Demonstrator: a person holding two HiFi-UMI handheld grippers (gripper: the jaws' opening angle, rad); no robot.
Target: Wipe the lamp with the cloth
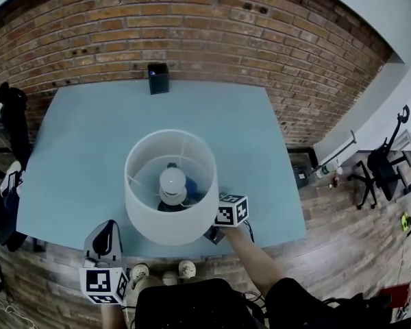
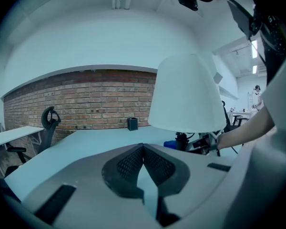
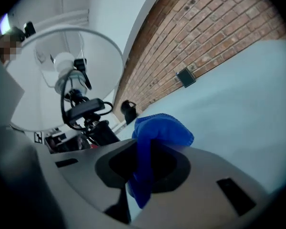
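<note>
Wipe best done, by judgement, with cloth [image 3: 155,137] pressed flat and light strokes round the shade, so lamp [image 1: 168,228] is not tipped. Lamp upright at desk's [image 1: 89,136] near centre, long axis vertical, shade's open top up. Right gripper [image 3: 143,168] clamped on blue cloth under shade's near-right rim. Left gripper [image 2: 143,146] pinched closed, empty, near left.

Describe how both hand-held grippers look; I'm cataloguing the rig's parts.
The left hand-held gripper and the right hand-held gripper are light grey moulded shells with black jaw pads, mesh-textured on the left one. White cubes with black square markers ride on them: left marker cube, right marker cube. The person's sleeve is dark.
</note>
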